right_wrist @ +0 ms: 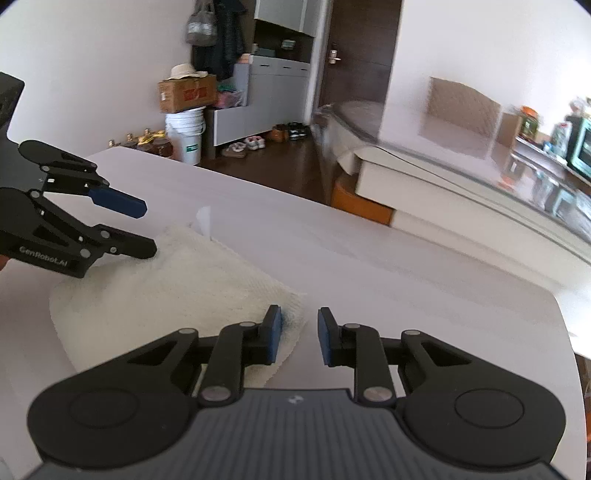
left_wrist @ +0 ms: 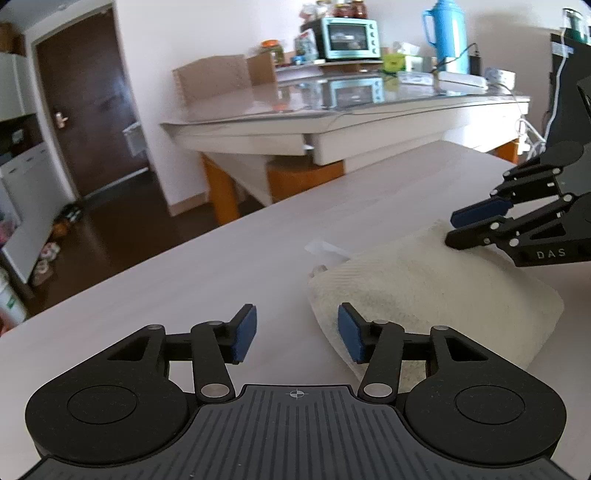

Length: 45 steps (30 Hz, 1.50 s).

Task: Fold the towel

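Observation:
A white towel (left_wrist: pixel 436 291) lies folded into a thick rectangle on the pale table; it also shows in the right wrist view (right_wrist: pixel 166 291). A small white tag (left_wrist: pixel 325 248) sticks out at its far edge. My left gripper (left_wrist: pixel 297 330) is open and empty, its right finger over the towel's near left corner. My right gripper (right_wrist: pixel 297 334) is open and empty, its left finger over the towel's near right corner. In each view the other gripper shows open at the towel's far side: the right one (left_wrist: pixel 456 229) and the left one (right_wrist: pixel 147 230).
The pale table (left_wrist: pixel 184 280) runs on to the left and far side. A glass-topped table (left_wrist: pixel 332 107) behind holds a teal oven (left_wrist: pixel 349 38), a blue thermos (left_wrist: pixel 445 35) and boxes. A dark door (left_wrist: pixel 85 107) and floor clutter lie beyond.

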### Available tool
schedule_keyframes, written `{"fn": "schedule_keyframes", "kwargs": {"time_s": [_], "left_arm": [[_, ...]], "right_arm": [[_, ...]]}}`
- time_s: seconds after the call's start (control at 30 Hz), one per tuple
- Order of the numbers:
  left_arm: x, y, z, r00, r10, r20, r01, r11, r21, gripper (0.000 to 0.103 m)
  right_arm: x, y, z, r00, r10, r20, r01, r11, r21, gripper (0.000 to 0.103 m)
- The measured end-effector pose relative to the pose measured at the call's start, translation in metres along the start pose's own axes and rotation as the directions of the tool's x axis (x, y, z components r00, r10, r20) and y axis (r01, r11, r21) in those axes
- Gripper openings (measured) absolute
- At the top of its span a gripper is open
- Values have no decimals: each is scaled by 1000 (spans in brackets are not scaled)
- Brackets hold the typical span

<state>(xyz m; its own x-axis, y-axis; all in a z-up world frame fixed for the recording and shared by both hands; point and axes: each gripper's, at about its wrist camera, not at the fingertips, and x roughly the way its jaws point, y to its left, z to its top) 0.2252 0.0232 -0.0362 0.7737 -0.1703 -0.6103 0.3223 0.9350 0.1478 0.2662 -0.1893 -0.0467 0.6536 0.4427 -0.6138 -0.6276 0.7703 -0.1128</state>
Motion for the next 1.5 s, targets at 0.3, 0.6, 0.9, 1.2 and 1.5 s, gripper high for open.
{"fn": "schedule_keyframes", "kwargs": {"time_s": [0.3,0.6,0.9,1.2,1.5], "left_arm": [[-4,35,-7,996,83,-28,-85,995,-54,63],[-33,20,-16,996,91,2,-91,994,-69,65],[-45,5,-32,995,99,-15,-100,990,-101,72],[-58,-1,-35,995,100,-18,-102,980,-173,91],[-87,-16,-51,996,85,-11,-85,970,-229,96]], "right_arm": [[31,12,25,999,47,4,-47,999,-26,29],[-22,16,12,994,85,75,-90,993,72,32],[-27,40,-12,999,49,15,-49,998,35,36],[-57,40,-14,997,28,76,-37,991,129,54],[-89,51,-33,996,4,89,-23,976,214,94]]}}
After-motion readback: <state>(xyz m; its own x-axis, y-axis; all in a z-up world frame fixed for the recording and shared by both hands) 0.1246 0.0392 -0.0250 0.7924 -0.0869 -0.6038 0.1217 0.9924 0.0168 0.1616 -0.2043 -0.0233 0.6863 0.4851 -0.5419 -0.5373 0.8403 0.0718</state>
